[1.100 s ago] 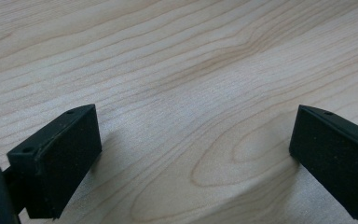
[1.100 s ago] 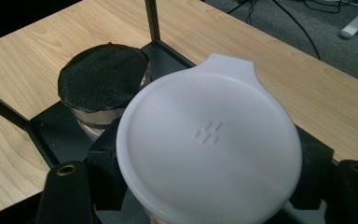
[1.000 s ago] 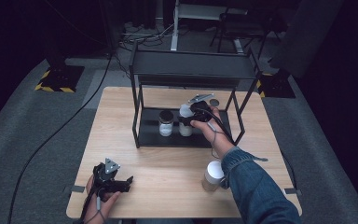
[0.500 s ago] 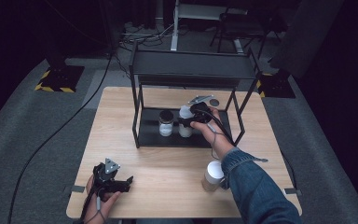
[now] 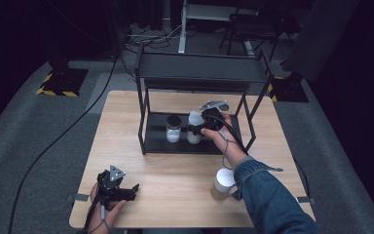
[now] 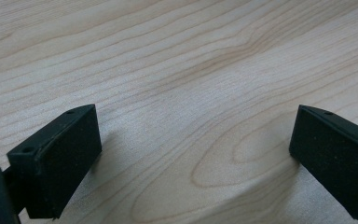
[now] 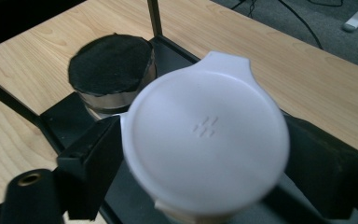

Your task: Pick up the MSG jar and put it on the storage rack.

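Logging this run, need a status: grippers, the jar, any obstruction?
Left gripper open, idle on table. Right gripper around white-lidded jar on rack's lower shelf; grip unconfirmed. Black-lidded jar close beside, rack post nearby.

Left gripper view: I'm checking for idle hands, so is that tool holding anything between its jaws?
No. The left tool stands open, with bare wooden table between its jaws.

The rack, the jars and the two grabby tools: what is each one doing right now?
Black rack: upright on the table.
Black-lidded jar: upright on the lower shelf, lid on.
White-lidded jar: lid on, clamped between the right gripper's fingers.
White cup: upright on the table, by the sleeve.
Left gripper: open, over bare wood.
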`<action>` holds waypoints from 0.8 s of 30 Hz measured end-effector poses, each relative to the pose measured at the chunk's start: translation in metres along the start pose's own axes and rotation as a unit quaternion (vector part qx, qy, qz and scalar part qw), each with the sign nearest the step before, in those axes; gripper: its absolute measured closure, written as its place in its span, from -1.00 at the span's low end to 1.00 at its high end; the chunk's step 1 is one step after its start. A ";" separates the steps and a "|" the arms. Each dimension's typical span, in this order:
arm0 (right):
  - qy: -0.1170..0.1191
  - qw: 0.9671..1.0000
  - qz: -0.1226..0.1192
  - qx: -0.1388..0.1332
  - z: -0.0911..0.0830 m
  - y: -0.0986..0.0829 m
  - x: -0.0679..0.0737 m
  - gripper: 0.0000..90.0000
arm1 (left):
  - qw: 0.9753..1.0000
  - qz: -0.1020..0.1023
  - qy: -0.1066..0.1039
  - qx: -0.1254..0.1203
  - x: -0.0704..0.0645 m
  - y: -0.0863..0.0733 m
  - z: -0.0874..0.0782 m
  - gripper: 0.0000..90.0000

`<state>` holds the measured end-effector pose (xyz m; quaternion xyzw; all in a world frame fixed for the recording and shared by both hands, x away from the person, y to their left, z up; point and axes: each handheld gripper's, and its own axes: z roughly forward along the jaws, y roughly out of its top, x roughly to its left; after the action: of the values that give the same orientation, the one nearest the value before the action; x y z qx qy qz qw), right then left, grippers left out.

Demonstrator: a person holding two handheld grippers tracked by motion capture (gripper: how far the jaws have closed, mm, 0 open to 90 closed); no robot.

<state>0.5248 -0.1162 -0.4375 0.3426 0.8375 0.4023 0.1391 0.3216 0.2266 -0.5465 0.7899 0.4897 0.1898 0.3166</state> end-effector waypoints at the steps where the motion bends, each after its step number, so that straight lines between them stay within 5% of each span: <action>1: -0.001 1.000 0.000 -0.002 -0.003 0.000 0.000 -0.66 | 1.000 0.000 0.000 0.000 0.000 0.000 0.000 -0.96; 24: 0.007 0.998 -0.026 -0.051 -0.081 0.004 0.022 -0.67 | 1.000 -0.001 0.002 0.000 0.000 0.000 0.000 -0.96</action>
<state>0.4697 -0.1464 -0.3812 0.3101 0.8256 0.4431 0.1609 0.3218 0.2261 -0.5465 0.7891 0.4911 0.1909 0.3159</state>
